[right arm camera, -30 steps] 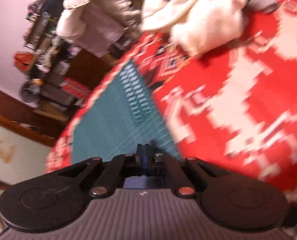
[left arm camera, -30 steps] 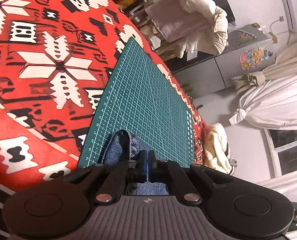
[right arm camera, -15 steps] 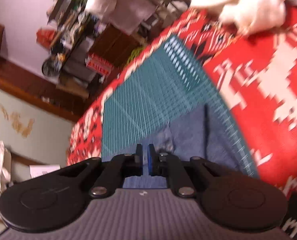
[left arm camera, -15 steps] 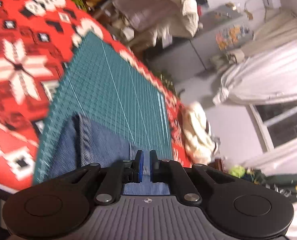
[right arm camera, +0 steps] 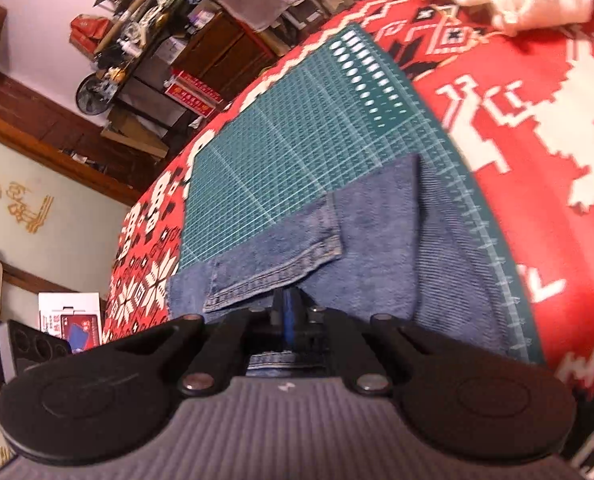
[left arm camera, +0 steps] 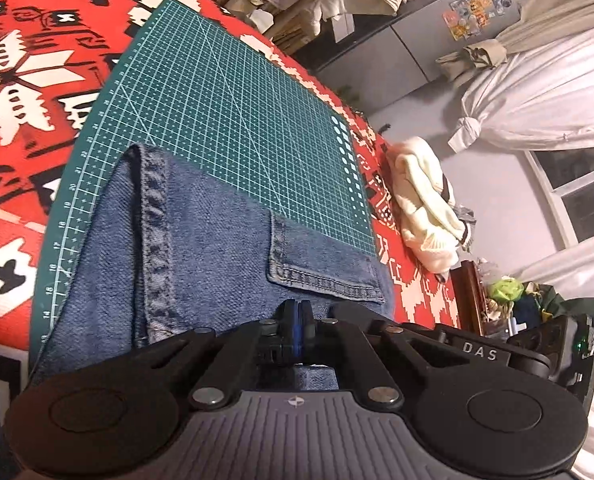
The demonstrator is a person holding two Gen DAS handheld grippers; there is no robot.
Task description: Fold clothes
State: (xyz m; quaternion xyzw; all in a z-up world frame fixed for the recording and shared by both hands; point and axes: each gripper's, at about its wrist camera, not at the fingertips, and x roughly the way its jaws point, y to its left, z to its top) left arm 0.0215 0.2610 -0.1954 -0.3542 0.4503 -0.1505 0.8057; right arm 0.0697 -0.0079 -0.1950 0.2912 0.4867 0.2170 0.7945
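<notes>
Item: blue jeans (left arm camera: 201, 248), spread across the near part of the green cutting mat (left arm camera: 233, 92) on the red patterned blanket (left arm camera: 29, 60). My left claw (left arm camera: 296, 312) and right claw (right arm camera: 288, 304) each pinch denim, fingers together. Cream garment (left arm camera: 425, 208) lies beside the mat.

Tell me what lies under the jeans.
The jeans lie on the green cutting mat, which rests on a red patterned blanket. The mat beneath the denim is covered and cannot be seen.

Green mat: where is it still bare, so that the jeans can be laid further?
The mat is bare beyond the jeans, up to its far edge by the red blanket. The near part is covered by denim. A cream garment crowds the blanket's right edge.
</notes>
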